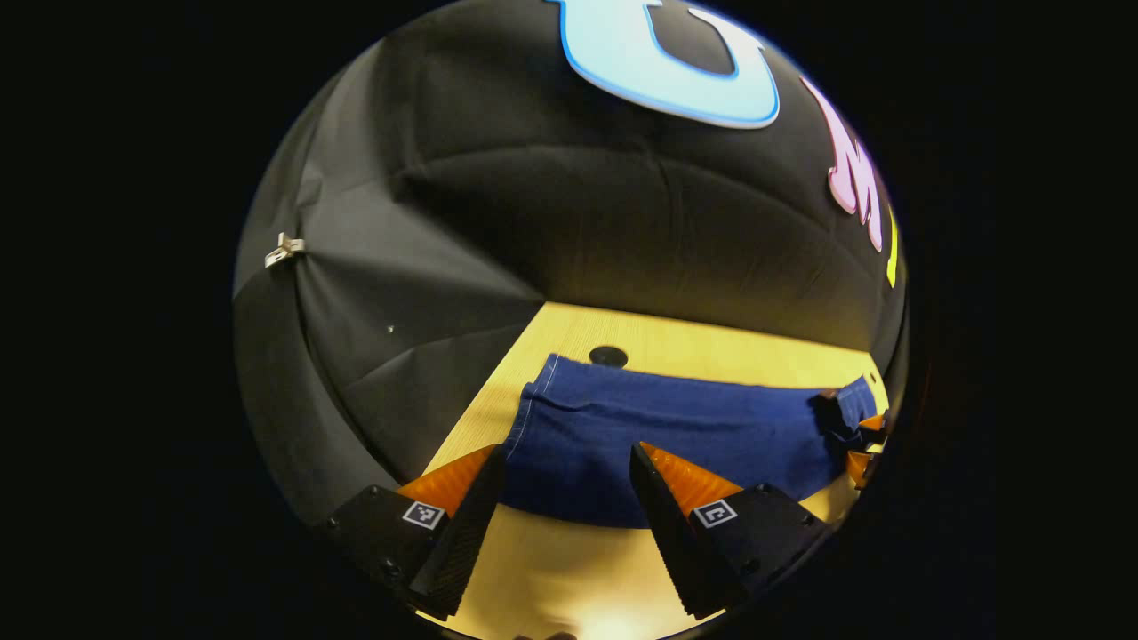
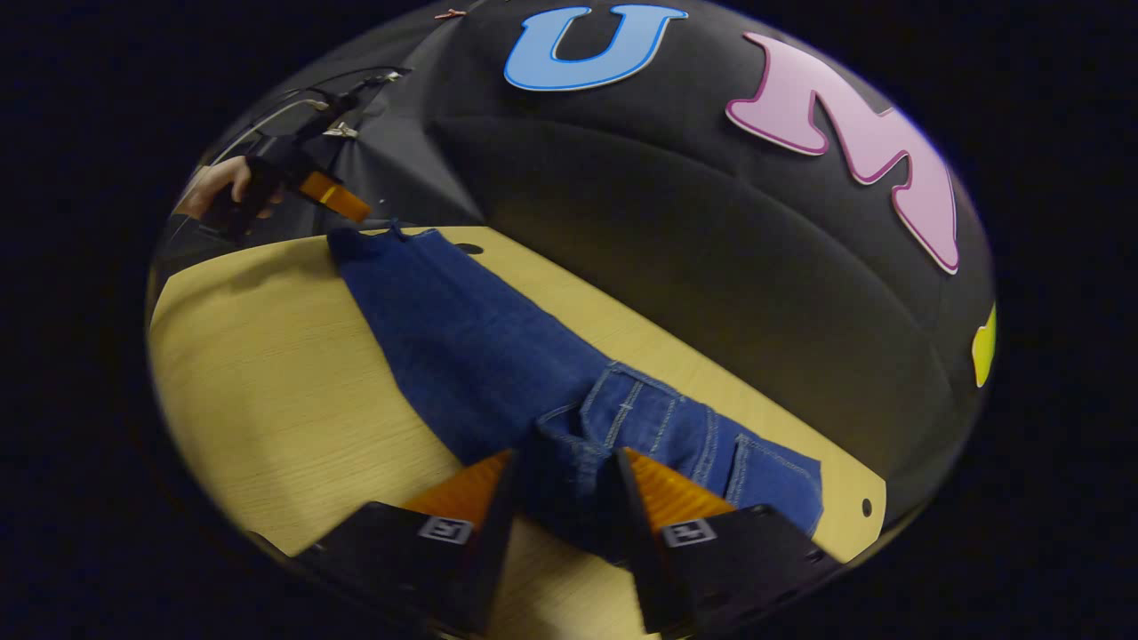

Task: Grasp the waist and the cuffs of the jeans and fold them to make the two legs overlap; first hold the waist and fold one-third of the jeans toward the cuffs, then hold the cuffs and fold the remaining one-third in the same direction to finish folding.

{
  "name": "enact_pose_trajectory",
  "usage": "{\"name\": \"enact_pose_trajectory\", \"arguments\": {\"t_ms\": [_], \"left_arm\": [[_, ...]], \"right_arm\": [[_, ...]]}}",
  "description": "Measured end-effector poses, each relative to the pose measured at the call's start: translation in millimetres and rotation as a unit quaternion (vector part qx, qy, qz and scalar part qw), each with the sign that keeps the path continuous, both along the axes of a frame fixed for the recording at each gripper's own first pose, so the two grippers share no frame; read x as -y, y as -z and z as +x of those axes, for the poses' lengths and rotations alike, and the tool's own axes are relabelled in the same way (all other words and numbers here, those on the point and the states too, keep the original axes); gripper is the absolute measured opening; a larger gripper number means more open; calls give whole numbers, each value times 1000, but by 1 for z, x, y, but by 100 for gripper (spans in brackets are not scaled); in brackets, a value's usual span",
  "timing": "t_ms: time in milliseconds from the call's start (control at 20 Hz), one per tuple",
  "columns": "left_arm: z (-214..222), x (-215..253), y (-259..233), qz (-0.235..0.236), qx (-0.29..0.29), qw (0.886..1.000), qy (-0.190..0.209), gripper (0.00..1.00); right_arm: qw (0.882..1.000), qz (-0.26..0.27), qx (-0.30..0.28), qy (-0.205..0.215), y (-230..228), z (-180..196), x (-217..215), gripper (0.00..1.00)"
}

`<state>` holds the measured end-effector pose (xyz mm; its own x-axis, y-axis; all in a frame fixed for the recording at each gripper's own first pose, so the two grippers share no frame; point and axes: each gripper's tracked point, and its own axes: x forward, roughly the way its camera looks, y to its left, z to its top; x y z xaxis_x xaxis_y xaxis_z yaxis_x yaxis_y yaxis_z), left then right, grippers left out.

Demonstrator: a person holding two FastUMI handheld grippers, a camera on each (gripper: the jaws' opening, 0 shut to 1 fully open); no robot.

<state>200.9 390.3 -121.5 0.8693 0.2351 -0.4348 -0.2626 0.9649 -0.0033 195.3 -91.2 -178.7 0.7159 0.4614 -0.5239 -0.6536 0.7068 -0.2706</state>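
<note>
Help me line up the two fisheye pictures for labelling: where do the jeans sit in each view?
Left gripper view: the jeans lie across the lower middle on the wooden table, beyond the left gripper.
Right gripper view: the jeans run diagonally from upper left to lower right, the waist end between the right gripper fingers.
Shared landmark: the dark round hole in the table beside the cuff end.

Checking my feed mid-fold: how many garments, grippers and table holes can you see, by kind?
Blue denim jeans: 1
Grippers, left gripper and right gripper: 2
Holes in the light wooden table, dark round hole and small hole: 2
Total: 5
</note>
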Motion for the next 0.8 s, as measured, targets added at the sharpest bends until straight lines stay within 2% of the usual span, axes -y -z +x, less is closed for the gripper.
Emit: {"name": "enact_pose_trajectory", "arguments": {"t_ms": [100, 150, 350, 450, 550, 700, 800], "left_arm": [[9, -6, 9, 5, -15, 1000, 5, 83], [17, -14, 17, 6, -23, 1000, 5, 83], [36, -31, 30, 24, -45, 999, 18, 83], [37, -23, 38, 9, -69, 997, 39, 83], [37, -25, 51, 12, -98, 994, 51, 83], [38, -24, 54, -16, -74, 996, 56, 86], [39, -23, 55, -20, -73, 995, 60, 86]], "right_arm": [[1000, 6, -2, -4, -2, -11, -3, 96], [1000, 12, -4, -2, -4, -16, 0, 98], [998, 53, -34, 26, -16, -34, 16, 97], [996, 64, -46, 42, -22, -40, 28, 98], [996, 67, -35, 55, -34, -40, 39, 98], [995, 67, -4, 67, -56, -36, 52, 97], [995, 72, -6, 73, -59, -36, 56, 97]]}}
